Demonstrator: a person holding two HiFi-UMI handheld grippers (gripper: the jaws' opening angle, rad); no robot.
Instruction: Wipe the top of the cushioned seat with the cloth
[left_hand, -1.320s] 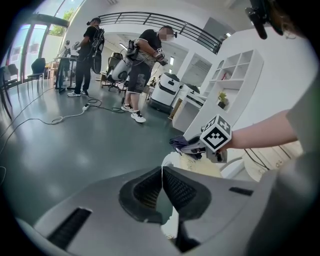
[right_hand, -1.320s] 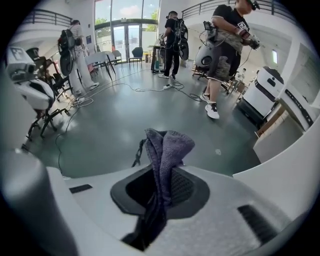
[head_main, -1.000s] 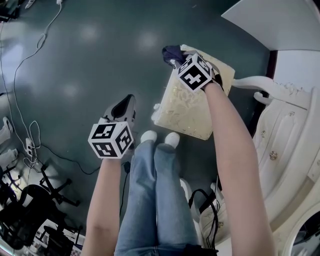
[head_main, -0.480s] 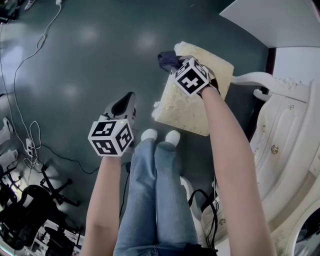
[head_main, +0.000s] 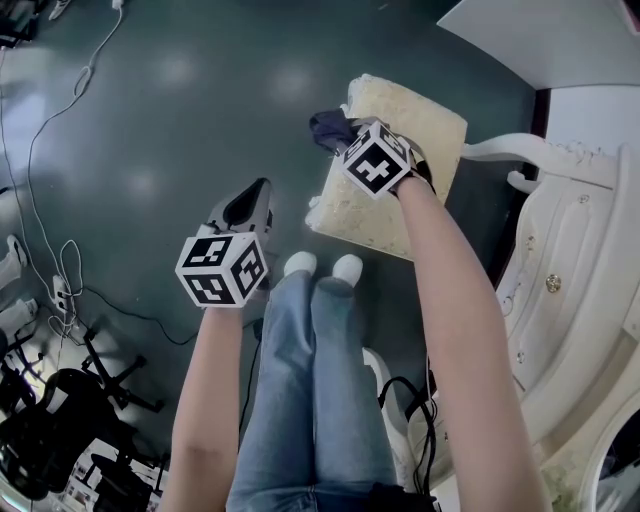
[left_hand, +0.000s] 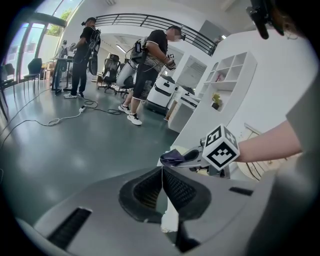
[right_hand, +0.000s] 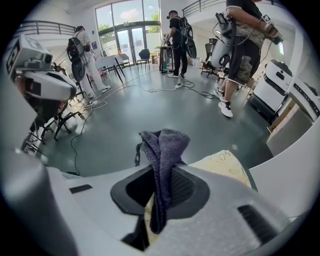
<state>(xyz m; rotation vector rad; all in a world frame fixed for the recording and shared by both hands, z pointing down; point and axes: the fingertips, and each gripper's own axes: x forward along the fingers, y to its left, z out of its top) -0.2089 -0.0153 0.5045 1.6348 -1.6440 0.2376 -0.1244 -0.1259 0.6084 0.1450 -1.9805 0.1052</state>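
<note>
while outstretched, right hand-held gripper (head_main: 347, 132) pinching cloth (head_main: 329, 127) by seat (head_main: 420, 130)

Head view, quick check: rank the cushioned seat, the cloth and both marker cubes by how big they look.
Cushioned seat: largest.
Left marker cube and right marker cube: nearly alike, the left one nearer the camera, so unranked.
Cloth: smallest; part sits in the jaws.

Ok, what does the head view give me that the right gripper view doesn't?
Head view only: the person's legs, and the right gripper sitting at the cushion's left edge. Right gripper view only: its jaws shut on the cloth, and people standing across the room. Both: cloth, cushion, left gripper and floor.
</note>
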